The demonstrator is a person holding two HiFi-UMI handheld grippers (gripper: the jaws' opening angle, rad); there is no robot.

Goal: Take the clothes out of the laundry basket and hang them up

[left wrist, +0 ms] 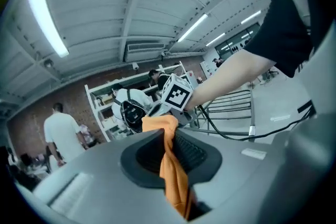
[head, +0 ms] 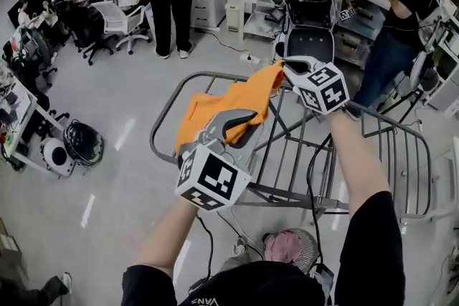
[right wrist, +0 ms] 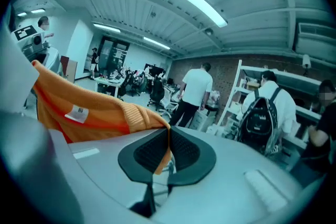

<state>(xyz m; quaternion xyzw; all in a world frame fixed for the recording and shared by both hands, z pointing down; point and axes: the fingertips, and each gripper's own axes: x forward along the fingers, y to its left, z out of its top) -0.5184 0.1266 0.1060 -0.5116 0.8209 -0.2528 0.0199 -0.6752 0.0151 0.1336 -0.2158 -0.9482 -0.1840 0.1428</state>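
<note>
One orange garment [head: 215, 111] is out and held up, stretched between my two tongs above the far-left corner of the metal drying rack [head: 401, 129]. Head view: the left tongs [head: 237, 124] pinch its lower end, and the right tongs [head: 287, 68] hold the higher end toward the rack's far edge. As I read it, the lifting is done and the hanging is not, since no part of the cloth is draped over a rail yet. I see no other clothes on the rack. Below the near edge, a round basket [head: 289, 247] with something pink in it may be the laundry basket. My own body cuts it off, so I can't say what is left inside.

Left gripper view: the jaws are clamped on a twisted rope of orange cloth [left wrist: 176, 176] running down between the pads. The marker cube [left wrist: 176, 93] of the right tongs shows beyond, at the fabric's other end.

Right gripper view: the jaws are closed on a ribbed hem, and a white label [right wrist: 79, 112] shows on the cloth trailing off left. Neither gripper view shows the gap between cloth and rails, and I can't tell what kind of garment this is.
</note>
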